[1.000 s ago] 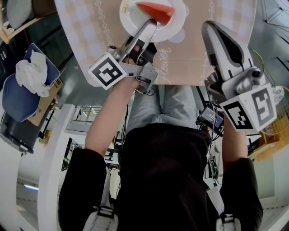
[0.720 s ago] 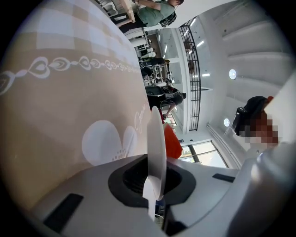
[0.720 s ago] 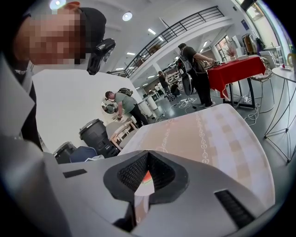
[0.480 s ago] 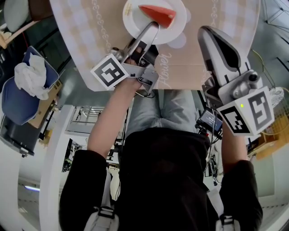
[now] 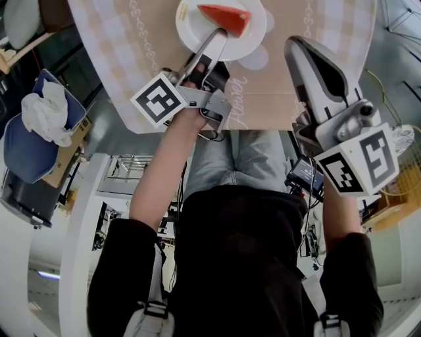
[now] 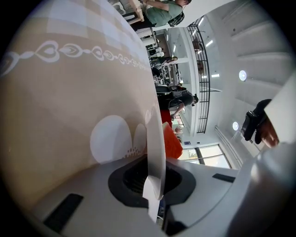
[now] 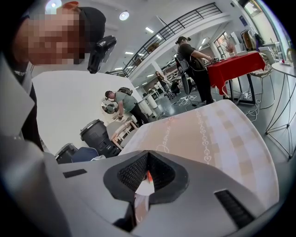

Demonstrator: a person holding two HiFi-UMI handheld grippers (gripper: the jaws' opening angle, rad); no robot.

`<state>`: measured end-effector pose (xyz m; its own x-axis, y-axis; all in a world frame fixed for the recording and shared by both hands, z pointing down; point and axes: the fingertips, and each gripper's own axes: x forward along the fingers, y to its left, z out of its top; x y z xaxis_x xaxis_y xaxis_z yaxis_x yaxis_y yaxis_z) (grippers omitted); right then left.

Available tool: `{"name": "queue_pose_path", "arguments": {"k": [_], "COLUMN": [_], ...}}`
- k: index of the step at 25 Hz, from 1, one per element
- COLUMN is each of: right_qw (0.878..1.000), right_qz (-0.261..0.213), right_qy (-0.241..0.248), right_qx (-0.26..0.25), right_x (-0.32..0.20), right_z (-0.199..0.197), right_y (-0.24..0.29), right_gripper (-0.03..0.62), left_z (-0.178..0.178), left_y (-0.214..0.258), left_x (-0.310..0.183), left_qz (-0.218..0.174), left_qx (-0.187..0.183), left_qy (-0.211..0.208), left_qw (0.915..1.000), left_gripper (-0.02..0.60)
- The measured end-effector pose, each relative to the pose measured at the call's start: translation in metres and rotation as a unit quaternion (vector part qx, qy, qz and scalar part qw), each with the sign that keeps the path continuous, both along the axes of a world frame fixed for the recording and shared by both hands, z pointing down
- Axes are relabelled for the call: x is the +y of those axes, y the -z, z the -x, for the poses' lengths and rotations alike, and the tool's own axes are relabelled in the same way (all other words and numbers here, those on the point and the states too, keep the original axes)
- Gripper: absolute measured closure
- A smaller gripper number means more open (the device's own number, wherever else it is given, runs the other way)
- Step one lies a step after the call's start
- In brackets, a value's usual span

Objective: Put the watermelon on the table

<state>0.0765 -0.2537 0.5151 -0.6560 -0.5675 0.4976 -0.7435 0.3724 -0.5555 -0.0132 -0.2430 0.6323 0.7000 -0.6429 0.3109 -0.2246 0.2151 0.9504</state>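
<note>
We grip the plate (image 5: pixel 188 18) by its rim.
Our left tool (image 5: pixel 220 36) pinches it, watermelon (image 5: pixel 227 17) aboard, over the table (image 5: pixel 131 59); our right tool (image 5: pixel 295 43) is pressed together, empty.

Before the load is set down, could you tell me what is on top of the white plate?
A red watermelon slice lies on the white plate, whose near rim the left gripper clamps. The plate surface beneath the slice is covered.

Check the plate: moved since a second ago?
Yes, slightly. In the head view the plate uncovers more of the white printed disc on the tablecloth, so it shifted up-left from it.
</note>
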Motion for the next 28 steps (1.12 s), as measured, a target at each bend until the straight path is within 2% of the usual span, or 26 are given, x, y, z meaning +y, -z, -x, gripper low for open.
{"name": "queue_pose_path", "arguments": {"k": [10, 13, 14, 16, 18, 22, 28], "right_qw": [1.0, 1.0, 1.0, 1.0, 1.0, 1.0, 1.0], "right_qz": [0.005, 0.005, 0.004, 0.004, 0.003, 0.0, 0.002], "right_qy": [0.0, 0.001, 0.001, 0.002, 0.003, 0.002, 0.002], "right_qx": [-0.007, -0.009, -0.01, -0.012, -0.012, -0.013, -0.011], "right_x": [-0.003, -0.003, -0.004, -0.006, -0.007, -0.008, -0.004], "right_z": [-0.001, -0.002, -0.002, -0.002, -0.002, -0.002, -0.005], "right_y": [0.003, 0.007, 0.008, 0.009, 0.01, 0.013, 0.014], "right_gripper": [0.58, 0.58, 0.58, 0.58, 0.58, 0.58, 0.58], "left_z": [0.001, 0.002, 0.002, 0.001, -0.001, 0.0, 0.003], "left_y": [-0.003, -0.004, -0.002, 0.003, 0.007, 0.007, 0.011], "left_x": [0.002, 0.004, 0.003, 0.0, -0.002, 0.004, 0.015], "left_qz": [0.044, 0.05, 0.049, 0.046, 0.042, 0.051, 0.044], "left_qx": [0.012, -0.005, -0.004, 0.009, 0.016, 0.001, -0.014], "left_qy": [0.034, 0.033, 0.035, 0.042, 0.045, 0.047, 0.04], "left_qw": [0.9984, 0.9982, 0.9982, 0.998, 0.998, 0.9976, 0.9981], "left_gripper": [0.549, 0.546, 0.536, 0.443, 0.403, 0.396, 0.313]}}
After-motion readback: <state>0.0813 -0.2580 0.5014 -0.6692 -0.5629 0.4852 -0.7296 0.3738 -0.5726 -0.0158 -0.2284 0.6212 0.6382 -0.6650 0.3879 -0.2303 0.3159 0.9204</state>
